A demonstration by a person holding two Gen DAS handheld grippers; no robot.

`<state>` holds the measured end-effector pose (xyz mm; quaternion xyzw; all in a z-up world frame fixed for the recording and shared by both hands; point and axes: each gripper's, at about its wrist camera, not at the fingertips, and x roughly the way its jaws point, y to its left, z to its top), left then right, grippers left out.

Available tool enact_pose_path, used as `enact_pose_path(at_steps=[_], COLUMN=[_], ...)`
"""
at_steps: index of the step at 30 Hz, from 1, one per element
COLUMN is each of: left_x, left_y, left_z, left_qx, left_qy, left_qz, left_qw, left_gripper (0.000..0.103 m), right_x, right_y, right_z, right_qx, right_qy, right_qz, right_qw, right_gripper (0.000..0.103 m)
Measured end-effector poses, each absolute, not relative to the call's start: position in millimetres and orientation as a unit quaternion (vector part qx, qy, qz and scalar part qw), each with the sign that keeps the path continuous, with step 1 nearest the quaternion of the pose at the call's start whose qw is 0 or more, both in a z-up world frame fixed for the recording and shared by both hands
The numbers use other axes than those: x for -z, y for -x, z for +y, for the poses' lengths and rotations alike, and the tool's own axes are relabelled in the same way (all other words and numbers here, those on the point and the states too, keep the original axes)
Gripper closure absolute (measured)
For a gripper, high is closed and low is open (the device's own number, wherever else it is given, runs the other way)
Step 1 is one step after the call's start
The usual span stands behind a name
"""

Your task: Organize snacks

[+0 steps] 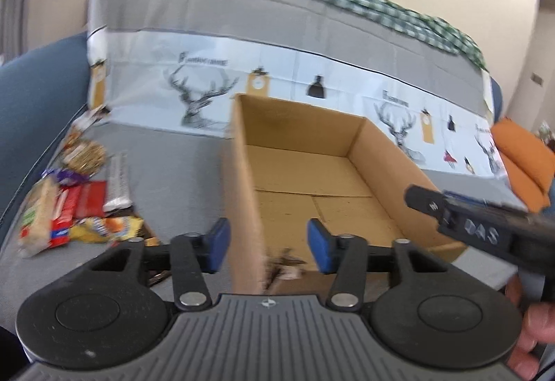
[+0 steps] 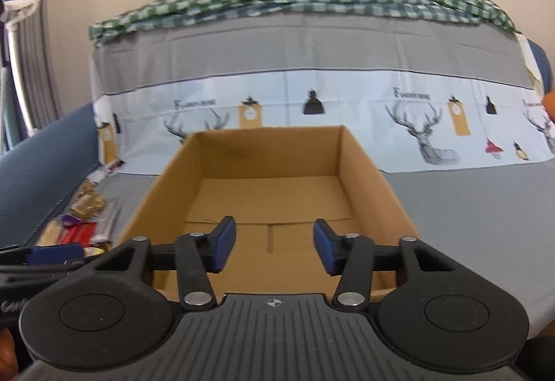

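**Clearly leftward: the snacks lie off the left gripper's side, the box dead ahead**

Furthest left, against the blue arm of the sofa, sits the snack pile [image 1: 74, 197] — a loose heap of wrappers on the grey cover [image 1: 180, 172]. A pale bag of crackers [image 1: 38, 218] lies nearest, red packets [image 1: 81, 204] overlap beside it, a silver-white bar [image 1: 118, 183] points its long axis away from the camera towards the sofa back, and yellow-orange wrappers [image 1: 111, 228] lie just in front of it. Further back is a golden, crinkly packet [image 1: 85, 159].

Moving right, the left gripper [image 1: 267, 245] hangs over the near left corner of the cardboard box [image 1: 242, 179]; its blue fingers [image 1: 218, 242] stand part-way apart, clamped on nothing, with the box wall only in the line of sight between them. The pile is to the left of those fingers and a little beyond them, so I judge this hand the nearer one — a swing left, away from the box, should bring it over the wrappers.

Further right, the box is open and holds no snacks. The right gripper [image 2: 274, 249] faces straight into it, fingers [image 2: 327, 251] likewise part-way apart and bare. From there the snacks show only at the far left edge, past the box's left wall, well apart from it.
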<state>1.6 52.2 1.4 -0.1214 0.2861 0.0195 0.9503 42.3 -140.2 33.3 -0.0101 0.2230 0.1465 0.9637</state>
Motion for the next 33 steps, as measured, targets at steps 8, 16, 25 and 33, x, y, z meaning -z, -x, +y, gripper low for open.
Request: enact_pose_path(at_steps=[8,16,25,33], left_x=[15,86,84,86], left_y=[-13,-23,0,22], left_z=[155,194,238,275], left_qx=[-0.115,-0.155,-0.184,-0.207], left_qy=[0.192,0.247,0.346,0.442], left_qz=[0.344,0.440,0.394,0.359], left_qw=[0.912,0.849,0.831,0.795], left_gripper=[0.030,0.019,0.048,0.048], right_x=[-40,-21,4,30], right_y=[-29,-19,-20,-41], right_z=[-106,-50,-5,86], right_qx=[-0.196,-0.249,-0.292,-0.323], right_qy=[-0.013,0.027,0.088,0.181], right_qz=[0.234,0.230,0.236,0.283], right_qw=[0.952,0.940,0.923,0.885], right_gripper=[0.043,0.036,0.034,0.038])
